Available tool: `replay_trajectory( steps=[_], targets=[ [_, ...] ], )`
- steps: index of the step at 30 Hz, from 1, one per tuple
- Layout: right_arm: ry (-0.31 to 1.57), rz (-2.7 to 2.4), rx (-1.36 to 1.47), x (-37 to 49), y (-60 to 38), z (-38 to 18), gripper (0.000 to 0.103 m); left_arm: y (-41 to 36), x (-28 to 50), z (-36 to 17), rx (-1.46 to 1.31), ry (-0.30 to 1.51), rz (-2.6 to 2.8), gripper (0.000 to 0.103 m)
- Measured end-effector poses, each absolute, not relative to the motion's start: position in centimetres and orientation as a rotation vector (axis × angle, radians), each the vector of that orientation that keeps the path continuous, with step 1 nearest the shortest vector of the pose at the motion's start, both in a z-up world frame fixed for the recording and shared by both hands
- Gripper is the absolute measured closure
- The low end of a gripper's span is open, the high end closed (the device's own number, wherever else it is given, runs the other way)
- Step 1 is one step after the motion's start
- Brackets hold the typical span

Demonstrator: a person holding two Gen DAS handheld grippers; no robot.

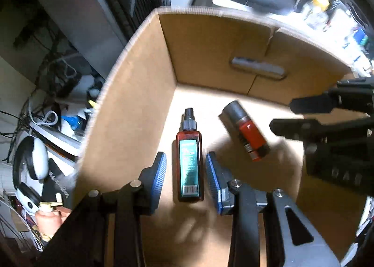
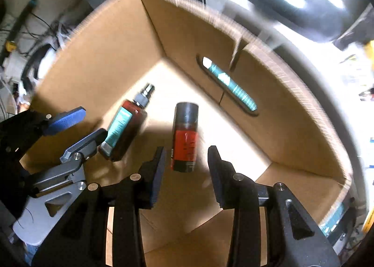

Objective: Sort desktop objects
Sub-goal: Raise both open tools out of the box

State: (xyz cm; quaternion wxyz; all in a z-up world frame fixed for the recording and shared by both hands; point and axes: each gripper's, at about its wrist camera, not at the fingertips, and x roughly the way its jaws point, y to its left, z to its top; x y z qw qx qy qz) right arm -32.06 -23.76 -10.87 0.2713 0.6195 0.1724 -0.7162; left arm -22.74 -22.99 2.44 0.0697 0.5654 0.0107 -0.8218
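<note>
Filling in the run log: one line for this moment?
box: holds both | spray bottle: lying flat | red can: lying flat | left gripper: open | right gripper: open

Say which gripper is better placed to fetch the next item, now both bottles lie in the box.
Roughly even: left gripper and right gripper are both open over the box, above the spray bottle and red can. Left has desk clutter at its side.

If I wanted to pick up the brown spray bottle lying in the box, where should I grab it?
Probably around its flat-sided middle, coming straight down from above. The brown spray bottle lies flat on the cardboard box floor, label up, so its two long sides are free. The thin nozzle end is harder to pinch. The red can lies apart, leaving room for a hand-held gripper's fingers.
</note>
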Motion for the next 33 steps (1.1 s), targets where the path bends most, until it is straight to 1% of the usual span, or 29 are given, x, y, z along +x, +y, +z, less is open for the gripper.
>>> replay_trajectory(
  steps=[3,5,9,13,17,22,25,27,33],
  targets=[
    [0.424,-1.987,1.548,-30.2,-22.5,-8.2,0.068,-22.3,-20.7,4.4,1.580,-0.005,-2.538,0.067],
    [0.398,-2.009,1.476,-29.6,-20.6,-6.6,0.068,-20.5,-19.9,6.3,1.487,-0.031,-2.574,0.067],
    [0.385,-2.058,1.342,-28.3,-17.7,-3.5,0.068,-21.5,-18.5,7.0,1.363,-0.056,-2.636,0.067],
    [0.384,-2.108,1.209,-25.5,-13.4,2.6,0.068,-22.2,-16.2,8.0,1.241,-0.083,-2.680,0.067],
    [0.378,-2.151,1.101,-22.7,-11.0,5.0,0.068,-21.3,-12.8,9.7,1.090,-0.130,-2.707,0.067],
    [0.350,-2.202,0.977,-18.9,-9.1,6.7,0.068,-19.2,-8.7,11.0,0.920,-0.190,-2.739,0.067],
    [0.330,-2.235,0.918,-17.2,-8.1,7.1,0.068,-18.0,-6.7,11.2,0.837,-0.219,-2.747,0.063],
    [0.323,-2.259,0.875,-15.8,-7.2,7.2,0.068,-17.3,-5.5,11.2,0.790,-0.228,-2.754,0.062],
    [0.287,-2.259,0.793,-12.1,-5.5,7.1,0.068,-16.4,-3.3,10.5,0.745,-0.178,-2.777,0.061]
  ],
)
